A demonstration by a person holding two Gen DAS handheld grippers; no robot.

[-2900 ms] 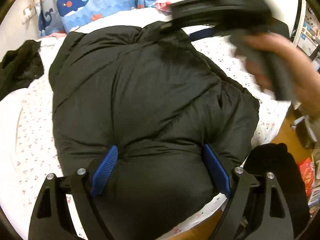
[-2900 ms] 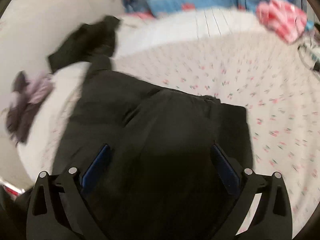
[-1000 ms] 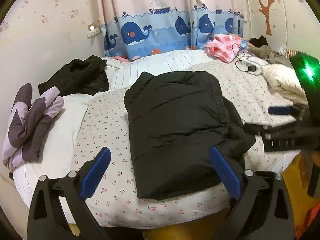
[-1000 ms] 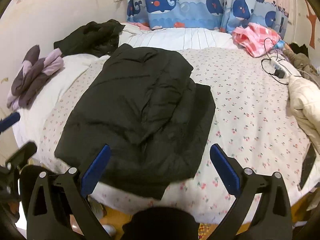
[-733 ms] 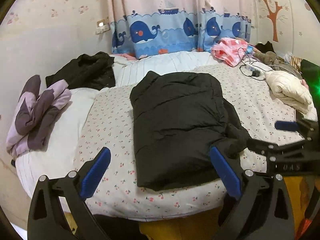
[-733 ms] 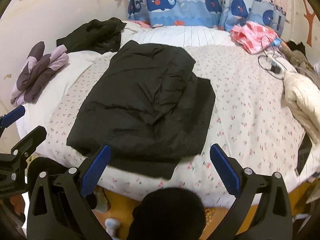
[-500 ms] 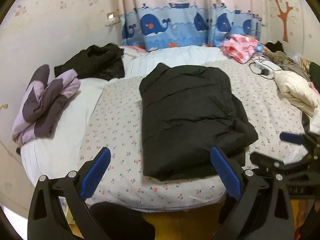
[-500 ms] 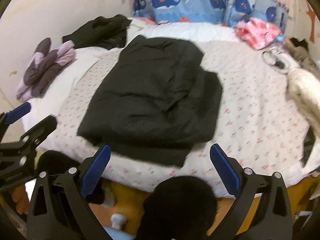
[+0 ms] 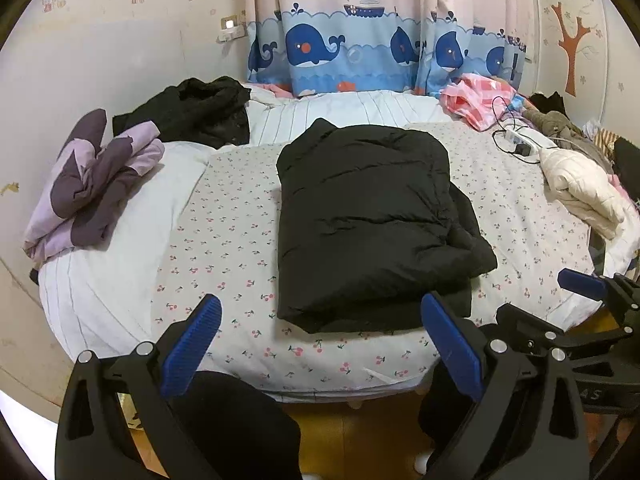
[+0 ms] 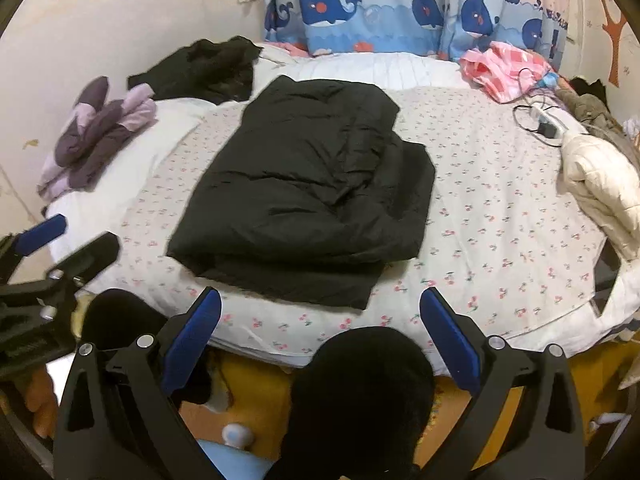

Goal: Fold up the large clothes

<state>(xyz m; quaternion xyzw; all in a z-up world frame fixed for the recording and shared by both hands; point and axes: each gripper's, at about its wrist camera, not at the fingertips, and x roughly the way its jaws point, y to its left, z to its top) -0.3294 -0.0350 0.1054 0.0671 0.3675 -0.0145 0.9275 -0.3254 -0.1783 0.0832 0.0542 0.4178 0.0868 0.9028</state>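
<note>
I have pulled both grippers back from the folded black puffy jacket (image 9: 368,216); left gripper (image 9: 320,340) and right gripper (image 10: 320,328) are wide open, empty. This fold looks finished.

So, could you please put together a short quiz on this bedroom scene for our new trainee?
1. True or false: the black jacket lies folded on the cherry-print sheet, held by neither gripper.
2. Multiple choice: what lies near the bed's left edge? A) purple garment B) a laptop C) a red pillow
3. Fill in: both the left gripper and the right gripper are ____.

Key: 1 true; 2 A; 3 open.
</note>
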